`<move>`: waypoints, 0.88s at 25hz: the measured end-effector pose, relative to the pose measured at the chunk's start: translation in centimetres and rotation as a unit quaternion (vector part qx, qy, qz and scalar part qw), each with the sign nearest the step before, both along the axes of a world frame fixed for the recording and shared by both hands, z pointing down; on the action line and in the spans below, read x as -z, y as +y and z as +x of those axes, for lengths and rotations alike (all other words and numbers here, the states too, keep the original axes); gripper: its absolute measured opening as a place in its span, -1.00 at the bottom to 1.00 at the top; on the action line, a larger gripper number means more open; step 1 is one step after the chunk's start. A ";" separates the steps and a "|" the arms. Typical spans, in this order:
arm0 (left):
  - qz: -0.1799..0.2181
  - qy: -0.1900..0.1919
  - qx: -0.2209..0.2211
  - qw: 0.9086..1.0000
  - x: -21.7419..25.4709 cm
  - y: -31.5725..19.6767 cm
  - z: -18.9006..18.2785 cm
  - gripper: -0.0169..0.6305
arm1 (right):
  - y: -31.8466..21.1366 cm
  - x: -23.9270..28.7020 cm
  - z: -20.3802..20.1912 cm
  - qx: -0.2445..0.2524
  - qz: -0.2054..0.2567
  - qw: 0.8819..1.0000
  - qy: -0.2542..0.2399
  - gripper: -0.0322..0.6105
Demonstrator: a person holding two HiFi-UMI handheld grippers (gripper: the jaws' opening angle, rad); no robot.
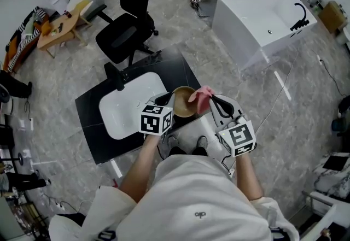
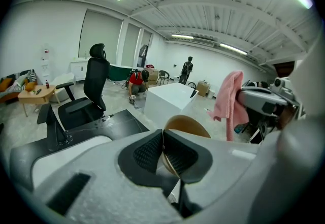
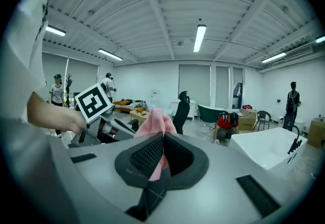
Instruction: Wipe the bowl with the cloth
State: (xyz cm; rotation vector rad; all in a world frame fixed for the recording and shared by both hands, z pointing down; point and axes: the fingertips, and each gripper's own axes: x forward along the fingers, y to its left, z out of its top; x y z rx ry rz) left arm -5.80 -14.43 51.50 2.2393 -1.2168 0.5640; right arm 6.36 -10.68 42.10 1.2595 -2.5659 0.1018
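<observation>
1. Losing the bowl (image 1: 184, 102) is the biggest risk, as I judge it. The left claw (image 2: 163, 154) pinches only its thin rim, pads almost together on that edge. The bowl hangs tilted in the air over the near side of the black worktop (image 1: 90, 103). A firm wiping push against this one-edge hold could lever it out, and it would drop onto the worktop or the floor.
2. Next comes the cloth (image 3: 155, 124) working loose. The right claw (image 3: 162, 157) is closed on one fold of it, with the rest bunched above the pads. Drag from rubbing may pull that fold free.
3. A lesser risk is that the two claws stand close together, so a quick stroke could knock one against the other and jar the bowl.
4. The largest container, the white bathtub (image 1: 257, 16), sits well beyond the worktop and looks empty.
5. The white sink (image 1: 117, 117) is set into the worktop, left of the bowl. Nothing lies in it.
6. The brown bowl, the smallest container, holds nothing that I can see. The pink cloth is just beside its right rim. The left gripper view shows the cloth hanging apart from the bowl, not yet inside.
</observation>
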 end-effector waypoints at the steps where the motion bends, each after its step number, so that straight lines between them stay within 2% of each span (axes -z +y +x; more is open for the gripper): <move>1: -0.004 0.003 0.001 1.000 -0.3 0.0 0.0 -0.88 | 0.2 -0.4 0.5 -0.008 -0.004 1.000 -0.003 -0.86; 10: -0.060 0.030 0.006 0.998 -4.2 -1.4 1.2 -0.88 | 2.0 -3.9 3.0 -0.044 -0.052 0.998 0.004 -0.86; 22: -0.129 0.030 0.017 0.991 -12.3 -4.0 2.2 -0.88 | 2.7 -8.3 5.7 -0.081 -0.115 0.990 0.024 -0.86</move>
